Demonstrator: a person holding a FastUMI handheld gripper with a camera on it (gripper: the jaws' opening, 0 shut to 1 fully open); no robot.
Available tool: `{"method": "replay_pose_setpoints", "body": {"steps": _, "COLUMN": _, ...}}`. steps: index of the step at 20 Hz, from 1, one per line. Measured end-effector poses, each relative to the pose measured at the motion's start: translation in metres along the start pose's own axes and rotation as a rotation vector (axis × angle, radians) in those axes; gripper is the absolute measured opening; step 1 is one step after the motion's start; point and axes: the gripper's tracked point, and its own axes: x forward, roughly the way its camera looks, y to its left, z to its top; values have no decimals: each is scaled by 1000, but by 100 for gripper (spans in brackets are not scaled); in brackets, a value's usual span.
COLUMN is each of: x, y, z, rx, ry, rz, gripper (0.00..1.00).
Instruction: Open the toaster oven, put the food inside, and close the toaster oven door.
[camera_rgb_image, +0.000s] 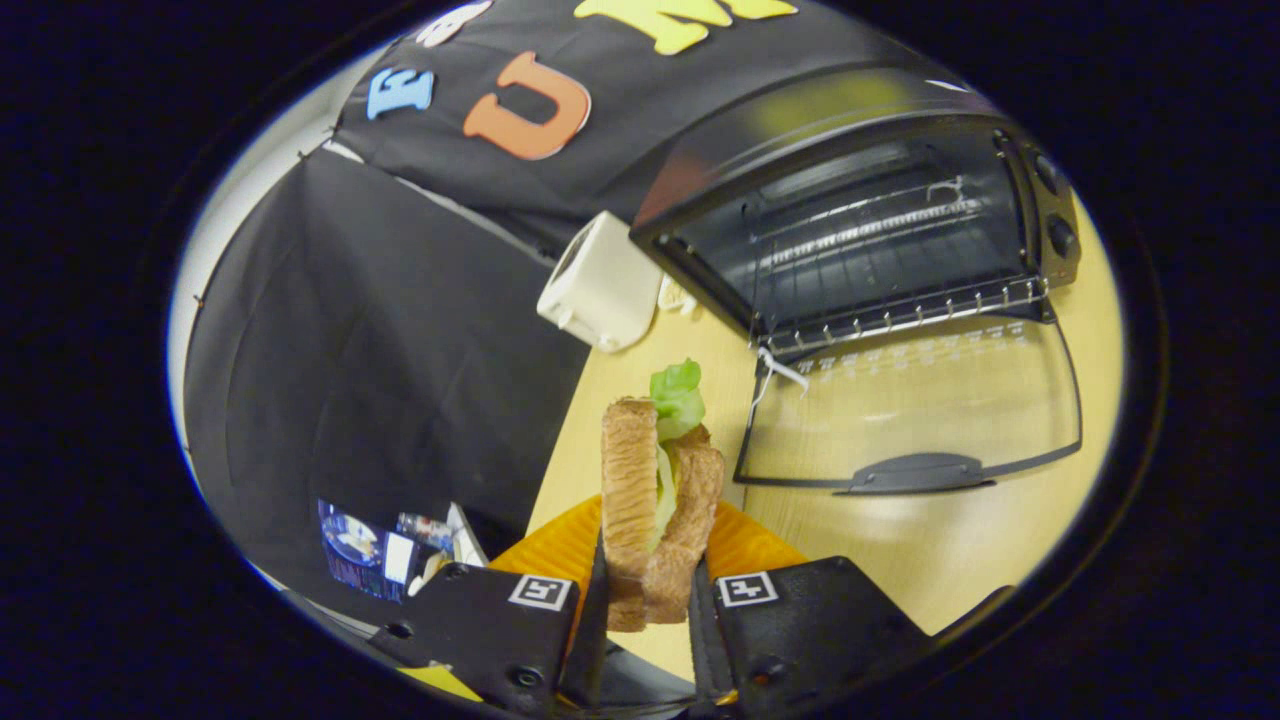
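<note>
My gripper (648, 600) is shut on a sandwich (655, 500) of two toasted bread slices with green lettuce sticking out of its far end; both fingers press its sides and it stands on edge, lifted above an orange plate (545, 548). Beyond the fingers and to the right stands the black toaster oven (860, 220), its cavity open with a wire rack (880, 240) inside. Its glass door (915, 410) lies folded down flat over the wooden table (960, 560), handle toward me.
A white toaster (598, 285) stands to the left of the oven at the table's back edge. Black cloth walls rise behind and to the left. Some packets (385, 550) lie low on the left beside the table edge.
</note>
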Motion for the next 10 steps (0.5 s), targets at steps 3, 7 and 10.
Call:
{"method": "replay_pose_setpoints", "body": {"steps": 3, "x": -5, "y": -22, "z": 24, "rx": 84, "ry": -82, "rz": -15, "gripper": 40}}
{"method": "replay_pose_setpoints", "body": {"steps": 7, "x": 4, "y": -55, "z": 70, "rx": 247, "ry": -243, "rz": -2, "gripper": 39}}
{"method": "replay_pose_setpoints", "body": {"steps": 10, "x": 19, "y": -84, "z": 108, "rx": 324, "ry": -395, "rz": -33, "gripper": 39}}
